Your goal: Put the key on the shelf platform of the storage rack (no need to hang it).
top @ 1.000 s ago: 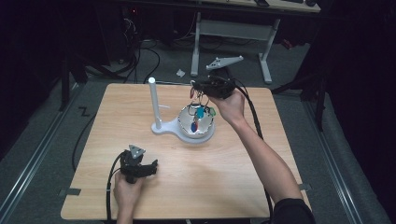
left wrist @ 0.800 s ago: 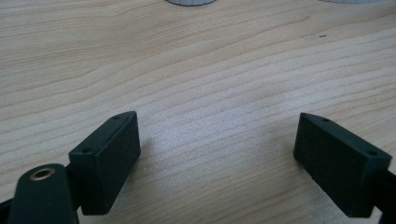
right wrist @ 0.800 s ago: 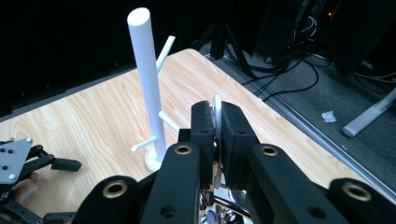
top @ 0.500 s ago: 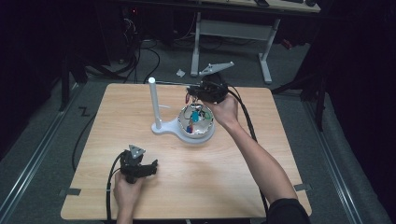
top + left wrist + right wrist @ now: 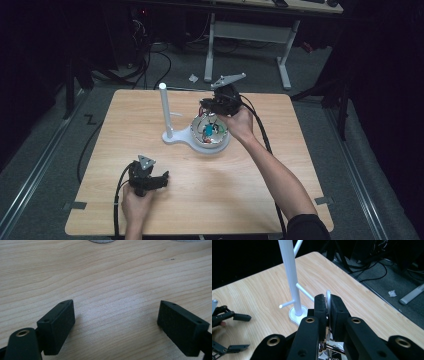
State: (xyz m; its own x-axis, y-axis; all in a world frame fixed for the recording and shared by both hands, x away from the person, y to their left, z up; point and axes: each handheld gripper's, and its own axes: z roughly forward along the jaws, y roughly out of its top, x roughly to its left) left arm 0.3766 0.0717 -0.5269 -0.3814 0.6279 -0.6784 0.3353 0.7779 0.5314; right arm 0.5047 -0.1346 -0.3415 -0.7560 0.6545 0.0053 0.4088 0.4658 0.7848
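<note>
A white stand's post (image 5: 163, 110) rises from a base that carries a shallow bowl (image 5: 225, 137) of small colourful pieces. My right gripper (image 5: 208, 106) hovers over the bowl's far rim, tilted toward the post. In the right gripper view it (image 5: 327, 300) is shut on a thin white ring (image 5: 328, 293), with the post (image 5: 290, 277) and its side pegs just ahead. My left gripper (image 5: 159, 181) rests low over the table's near left part. Its jaws stand wide open over bare wood (image 5: 116, 322) with nothing between them.
The stand's base edge (image 5: 101, 241) shows at the top of the left gripper view. The left gripper (image 5: 227, 317) appears at the left of the right gripper view. Beyond the table's far edge are a desk frame (image 5: 250, 32), cables and grey floor.
My right gripper has shifted slightly left and toward the person over the bowl, still shut on the ring. The left gripper has not moved.
</note>
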